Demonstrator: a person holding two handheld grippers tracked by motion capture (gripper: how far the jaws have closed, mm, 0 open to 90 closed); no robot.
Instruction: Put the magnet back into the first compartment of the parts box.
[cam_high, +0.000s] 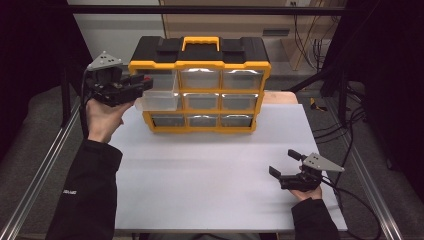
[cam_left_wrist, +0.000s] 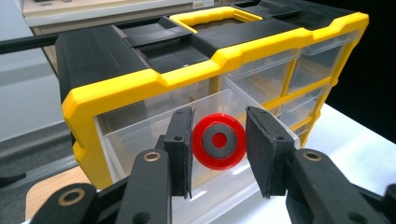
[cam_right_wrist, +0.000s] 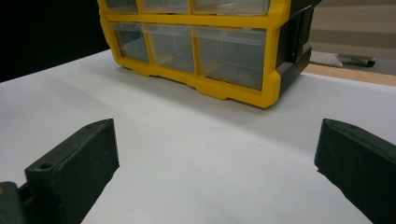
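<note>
Left gripper, fingers clamped on a red disc with a grey ring, was raised over the pulled-out clear drawer at the top left of the yellow-and-black drawer organizer. Right gripper, fingers spread apart and grasping nothing, rested low over the white bench, well apart from the organizer.
</note>
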